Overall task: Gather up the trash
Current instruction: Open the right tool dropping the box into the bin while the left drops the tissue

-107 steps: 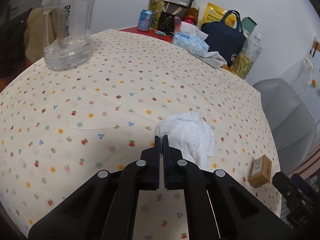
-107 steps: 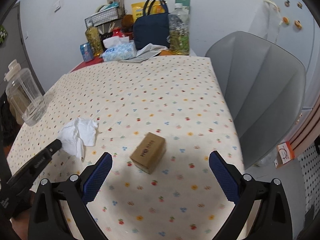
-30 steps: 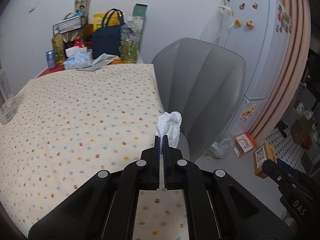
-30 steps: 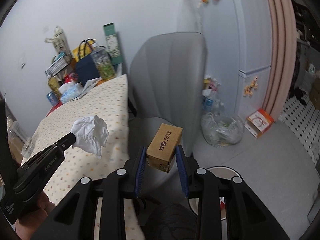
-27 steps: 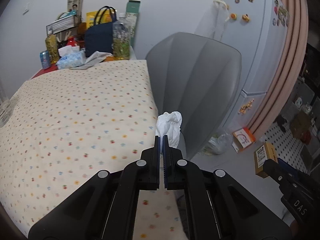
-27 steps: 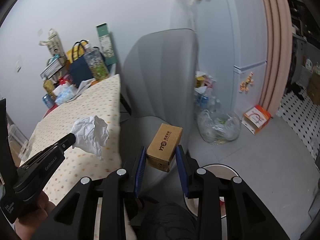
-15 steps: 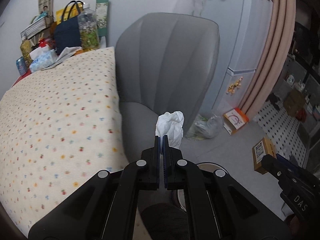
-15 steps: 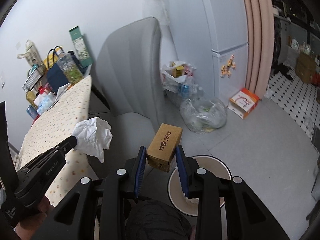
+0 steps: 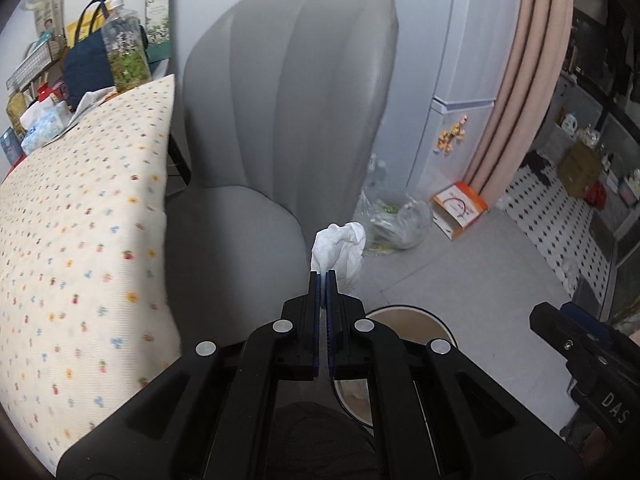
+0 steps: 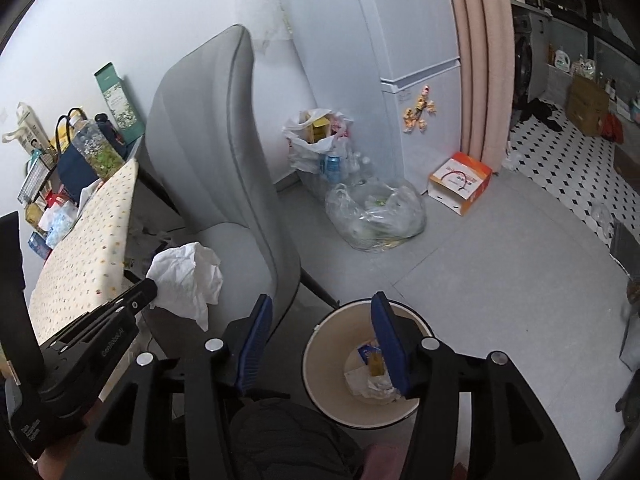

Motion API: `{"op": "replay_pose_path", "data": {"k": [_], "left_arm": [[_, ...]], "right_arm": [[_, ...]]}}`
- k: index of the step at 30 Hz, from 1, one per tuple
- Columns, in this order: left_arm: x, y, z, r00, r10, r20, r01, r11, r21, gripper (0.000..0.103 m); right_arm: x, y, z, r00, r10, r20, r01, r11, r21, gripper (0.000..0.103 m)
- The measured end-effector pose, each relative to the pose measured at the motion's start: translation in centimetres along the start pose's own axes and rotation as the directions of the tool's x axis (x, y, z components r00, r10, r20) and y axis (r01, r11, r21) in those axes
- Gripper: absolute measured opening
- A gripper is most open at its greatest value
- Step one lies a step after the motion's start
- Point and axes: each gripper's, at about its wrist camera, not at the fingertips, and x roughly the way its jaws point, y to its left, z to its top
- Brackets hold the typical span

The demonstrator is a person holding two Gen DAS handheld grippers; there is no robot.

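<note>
Now that the small cardboard box is no longer held between the blue pads of the right gripper [image 10: 326, 338], where it was clamped half a second earlier, nothing is seen between its jaws, which stand apart and are opening. Directly below that gripper, a round cream waste bin [image 10: 320, 376] is seen on the grey floor. Inside the bin, among crumpled white paper, a small tan shape [image 10: 376, 364] is visible that is judged to be the released box, though it is partly hidden by the right-hand pad.

A crumpled white tissue [image 9: 340, 246] is pinched at the tips of the left gripper [image 9: 323, 276], whose jaws are pressed together on it. From the left wrist camera, the tissue is seen above and beyond the far rim of the bin [image 9: 404, 310], in front of the seat of a grey chair [image 9: 288, 92]. In the right wrist view the tissue [image 10: 186, 276] is placed to the left of the bin, near the chair's edge, not yet over the opening.

One piece of trash is therefore judged delivered. The tissue remains to be carried over the bin and released. Because tissue is light, it may cling to the pads or drift past the rim.
</note>
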Motion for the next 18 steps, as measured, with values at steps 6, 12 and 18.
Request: {"op": "replay_pose_path", "data": {"k": [6,12,18], "left_arm": [[0.5,-2.4,-0.4,1.0,-0.017,-0.013,0.018,0.999,0.039,0.003],[1.1,-5.6,-1.1,0.997,-0.061,-0.041,0.065,0.994,0.093,0.003],[1.9,-8.4,-2.2,0.986,-0.12,-0.12,0.139,0.975,0.171,0.016]], "right_arm": [[-1.7,-2.7,0.2,0.999,-0.04,0.031,0.039,0.998,0.04,0.057],[-3.3,-5.5,-0.3,0.994,-0.099,0.049,0.096,0.993,0.064,0.062],[-3.7,-8.1,-1.0,0.991,-0.125,0.046,0.119,0.986,0.117,0.063]]}}
